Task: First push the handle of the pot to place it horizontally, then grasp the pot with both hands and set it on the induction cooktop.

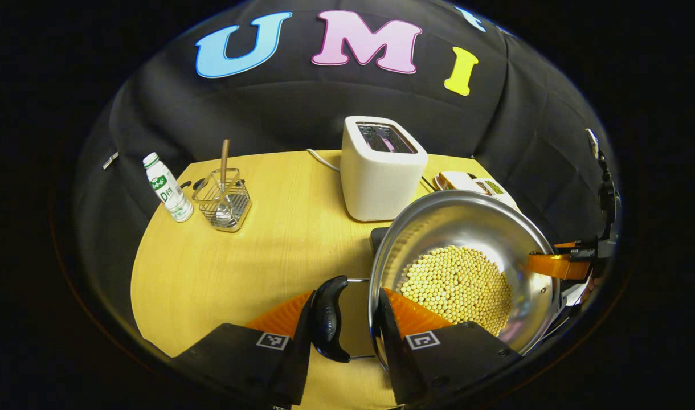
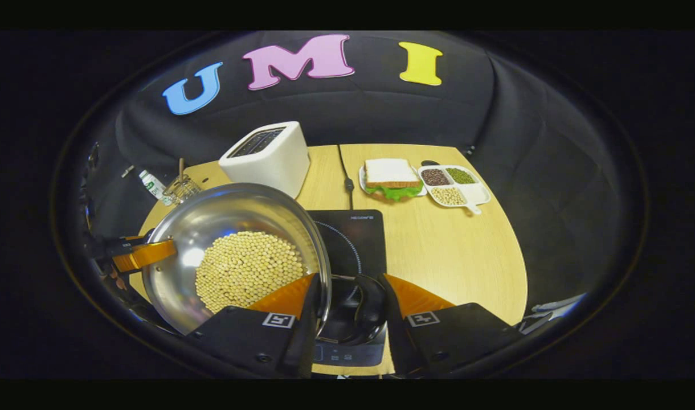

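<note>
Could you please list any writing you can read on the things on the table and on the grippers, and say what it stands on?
Nothing reads clearly enough to quote.
Bottle: label print, too small to read.
Cooktop: a short brand word near its far edge, too blurred to read.
Left gripper and right gripper: square code tags, no words.
Pot: no writing visible.

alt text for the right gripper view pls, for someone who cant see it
A steel pot of pale beans is held over a black induction cooktop, the right gripper at its near black handle and the left gripper at its far rim. Behind stand a white toaster, a sandwich and a divided dish.
</note>
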`<state>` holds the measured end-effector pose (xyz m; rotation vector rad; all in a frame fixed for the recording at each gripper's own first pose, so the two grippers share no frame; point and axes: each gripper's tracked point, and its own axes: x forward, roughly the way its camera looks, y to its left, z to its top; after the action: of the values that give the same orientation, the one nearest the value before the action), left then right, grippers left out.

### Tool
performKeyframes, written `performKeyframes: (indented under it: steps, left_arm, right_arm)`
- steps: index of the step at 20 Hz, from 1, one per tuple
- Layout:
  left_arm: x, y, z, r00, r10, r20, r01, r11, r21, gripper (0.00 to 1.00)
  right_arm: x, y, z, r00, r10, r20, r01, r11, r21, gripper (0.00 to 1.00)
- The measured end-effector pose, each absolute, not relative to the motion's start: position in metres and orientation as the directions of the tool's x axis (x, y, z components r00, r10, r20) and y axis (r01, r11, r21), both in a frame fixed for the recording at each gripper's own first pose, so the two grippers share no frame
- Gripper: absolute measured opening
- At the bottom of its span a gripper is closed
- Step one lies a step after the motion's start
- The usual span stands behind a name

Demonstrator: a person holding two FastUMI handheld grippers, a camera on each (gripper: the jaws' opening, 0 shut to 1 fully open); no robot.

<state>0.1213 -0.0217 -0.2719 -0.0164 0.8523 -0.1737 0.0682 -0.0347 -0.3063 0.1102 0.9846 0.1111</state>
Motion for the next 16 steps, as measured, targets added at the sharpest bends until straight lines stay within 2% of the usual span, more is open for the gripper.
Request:
performKeyframes:
  steps: [16]
  left_arm:
    - [0.15, -0.065, -0.297, 0.623, -0.165, -0.764, 0.168, 0.983, -0.075, 0.6]
  right_arm:
    - [0.089, -0.069, -0.34, 0.528, 0.135, -0.839, -0.012, 0.988, 0.151, 0.56]
